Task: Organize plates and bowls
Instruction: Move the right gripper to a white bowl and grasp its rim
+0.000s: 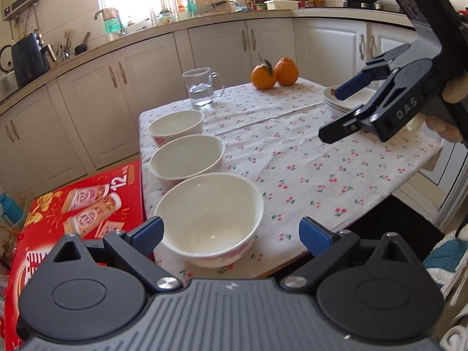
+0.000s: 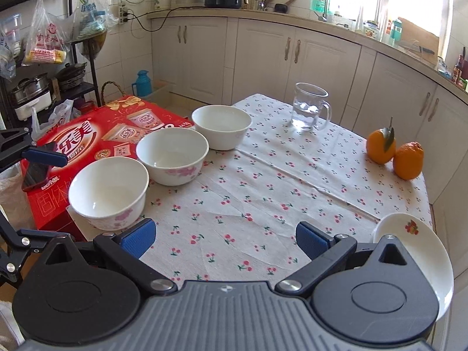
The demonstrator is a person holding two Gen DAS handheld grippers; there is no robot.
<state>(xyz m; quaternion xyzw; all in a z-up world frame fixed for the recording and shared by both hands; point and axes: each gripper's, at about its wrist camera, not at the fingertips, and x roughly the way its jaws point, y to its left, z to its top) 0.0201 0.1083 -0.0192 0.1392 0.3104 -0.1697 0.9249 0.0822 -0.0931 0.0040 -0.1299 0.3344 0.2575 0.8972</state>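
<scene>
Three white bowls in a row on the tablecloth | left gripper wide, empty | right gripper wide, empty | plates stacked near oranges

- Your three bowls look like glossy white ceramic, smooth inside, with pink flower prints outside.
- The plates on your right have the same shiny glaze.
- The tablecloth is matt woven cloth, creased, with a cherry print.
- The jug at the far side is clear, smooth glass.
- The box to your left is glossy red printed card.
- Your grippers are matt black plastic with ribbed grey tops, blue pads and bright metal screws.
- The oranges have dimpled, slightly shiny peel.
</scene>
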